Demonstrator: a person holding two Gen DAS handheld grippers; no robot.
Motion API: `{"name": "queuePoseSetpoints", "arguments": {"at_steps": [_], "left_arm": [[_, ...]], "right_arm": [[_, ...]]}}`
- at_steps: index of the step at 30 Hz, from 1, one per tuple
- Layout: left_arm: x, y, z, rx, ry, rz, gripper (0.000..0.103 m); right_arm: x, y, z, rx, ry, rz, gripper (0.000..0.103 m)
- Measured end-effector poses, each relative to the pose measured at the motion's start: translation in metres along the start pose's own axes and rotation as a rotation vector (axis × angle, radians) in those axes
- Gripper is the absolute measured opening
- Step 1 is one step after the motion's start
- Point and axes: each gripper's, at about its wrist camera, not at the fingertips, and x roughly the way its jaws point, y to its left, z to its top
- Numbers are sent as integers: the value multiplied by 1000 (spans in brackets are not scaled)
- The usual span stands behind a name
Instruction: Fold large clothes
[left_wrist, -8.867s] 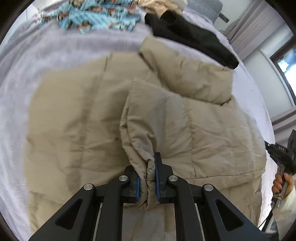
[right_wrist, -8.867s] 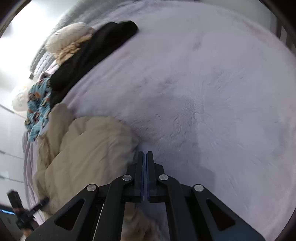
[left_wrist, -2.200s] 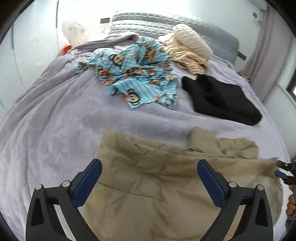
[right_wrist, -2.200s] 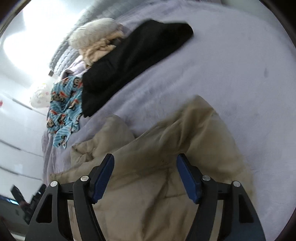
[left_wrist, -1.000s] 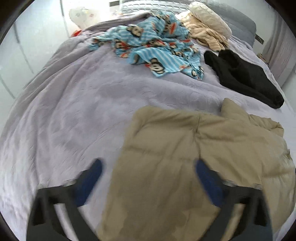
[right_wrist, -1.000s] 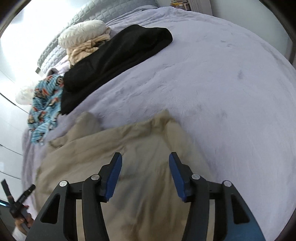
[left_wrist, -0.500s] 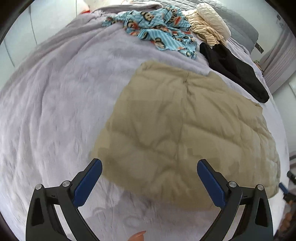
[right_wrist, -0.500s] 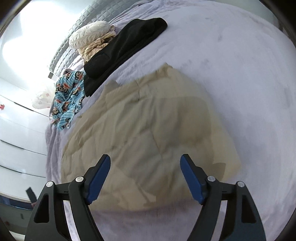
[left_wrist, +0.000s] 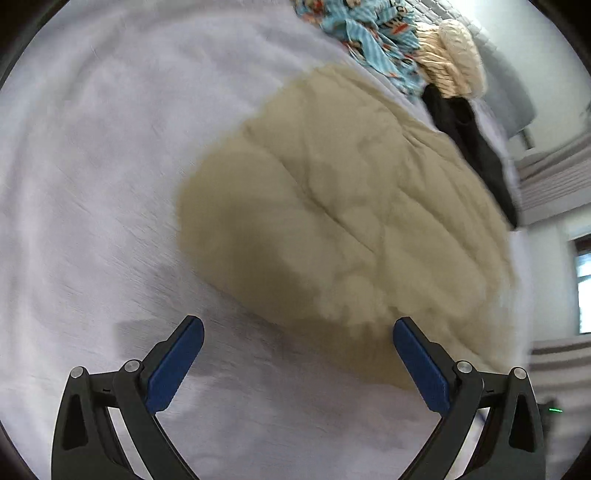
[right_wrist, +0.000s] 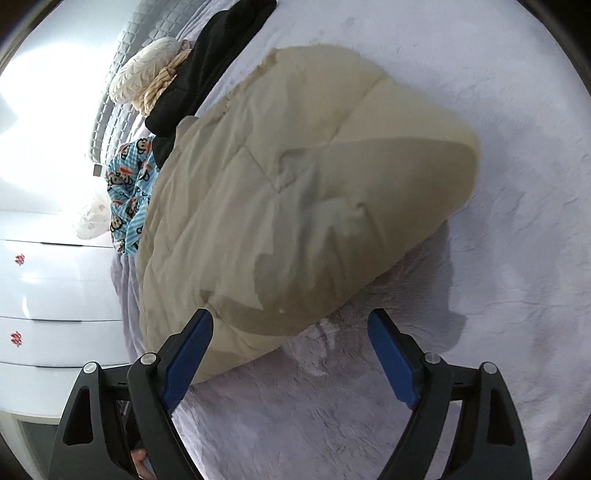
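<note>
Beige jacket (left_wrist: 343, 206) lies ahead of both gaping, empty tongs.

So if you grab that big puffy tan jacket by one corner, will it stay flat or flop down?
Probably flop: the tan puffer jacket already bends into soft rounded folds on the bed. It looks puffy and quilted, so likely light for its size. Its smooth fabric might slip a little between the pads of the open right tool.

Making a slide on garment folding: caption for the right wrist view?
Open right tool above folded beige puffer jacket on lilac bedspread.
</note>
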Motion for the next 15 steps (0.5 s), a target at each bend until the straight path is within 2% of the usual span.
{"name": "queuePoseSetpoints", "arguments": {"at_steps": [1,2,3,5,10,15], "left_arm": [[2,4,0,-30,10,-40,103],[4,7,0,-55,12,-75,103],[5,10,1,-73,12,-115,103],[8,13,6,-95,-5,-161,103],[21,8,27,-100,-27,-176,103],[38,-5,45,-90,-36,-176,103]], "right_arm": [[4,-1,0,12,0,14,89],[8,-3,0,32,2,33,98],[11,-4,0,55,2,59,103],[17,-7,3,97,-9,108,103],[33,-9,22,165,-12,154,103],[48,-12,35,211,9,249,103]]}}
